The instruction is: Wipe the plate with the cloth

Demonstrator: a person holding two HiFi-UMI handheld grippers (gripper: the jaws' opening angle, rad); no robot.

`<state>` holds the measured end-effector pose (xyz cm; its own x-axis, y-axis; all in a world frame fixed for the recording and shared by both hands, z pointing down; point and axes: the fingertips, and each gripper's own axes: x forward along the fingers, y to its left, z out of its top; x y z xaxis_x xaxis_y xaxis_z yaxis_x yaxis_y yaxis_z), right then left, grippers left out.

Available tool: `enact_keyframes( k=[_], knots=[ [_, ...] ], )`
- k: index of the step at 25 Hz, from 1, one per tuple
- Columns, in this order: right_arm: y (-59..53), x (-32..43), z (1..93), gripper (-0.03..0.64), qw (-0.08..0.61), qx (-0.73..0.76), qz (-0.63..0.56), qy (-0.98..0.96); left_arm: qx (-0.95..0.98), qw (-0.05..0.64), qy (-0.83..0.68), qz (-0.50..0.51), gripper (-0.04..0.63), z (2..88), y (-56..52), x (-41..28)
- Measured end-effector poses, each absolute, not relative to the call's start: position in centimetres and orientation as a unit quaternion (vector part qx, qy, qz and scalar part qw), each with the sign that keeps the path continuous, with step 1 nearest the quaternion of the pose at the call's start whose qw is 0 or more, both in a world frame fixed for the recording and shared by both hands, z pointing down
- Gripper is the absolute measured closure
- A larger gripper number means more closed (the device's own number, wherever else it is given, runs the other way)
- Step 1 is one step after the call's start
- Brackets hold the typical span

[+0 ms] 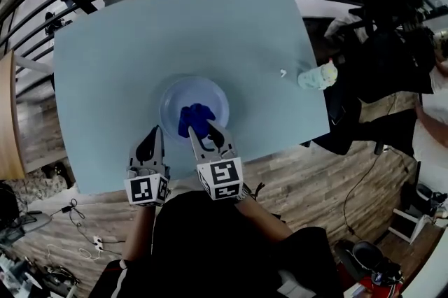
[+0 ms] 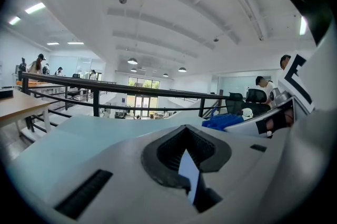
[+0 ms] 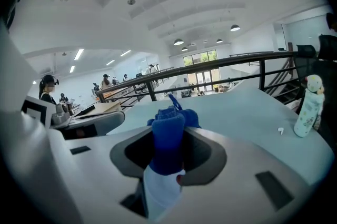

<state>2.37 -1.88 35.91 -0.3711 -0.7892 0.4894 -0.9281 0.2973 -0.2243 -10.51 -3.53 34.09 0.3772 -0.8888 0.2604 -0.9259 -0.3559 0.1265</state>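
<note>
The right gripper (image 3: 168, 157) had its jaws closed on the blue cloth (image 3: 169, 133), which stood bunched between them and bulged out past their tips. Beneath the cloth a pale patch showed in the gap; what it was could not be told. Beyond lay the light blue table (image 3: 237, 112). Near its right edge stood a small upright bottle (image 3: 307, 106), with a tiny white object (image 3: 280, 131) just beside it. A dark railing (image 3: 231, 62) ran behind the table, and several people (image 3: 47, 89) stood far off at the left.
</note>
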Motion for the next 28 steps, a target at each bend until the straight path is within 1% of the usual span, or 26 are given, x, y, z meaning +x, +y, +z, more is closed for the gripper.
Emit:
enact_keyframes(
  k=[11, 14, 19, 28],
  knots=[
    [-5.2, 2.1, 39.0, 0.497, 0.157, 0.522, 0.248, -0.801, 0.808, 0.146, -0.564, 0.088, 0.594, 36.9, -5.5, -9.9],
    [-6.0, 1.8, 40.0, 0.497, 0.162, 0.518, 0.255, -0.8, 0.805, 0.161, -0.561, 0.102, 0.594, 38.1, -6.0, -9.7],
    [-7.4, 1.3, 42.2, 0.497, 0.175, 0.507, 0.265, -0.801, 0.811, 0.145, -0.558, 0.101, 0.595, 38.9, -7.9, -9.3],
    [-9.6, -0.3, 46.0, 0.497, 0.198, 0.49, 0.279, -0.802, 0.804, 0.155, -0.563, 0.107, 0.594, 40.1, -9.8, -9.6]
  ],
)
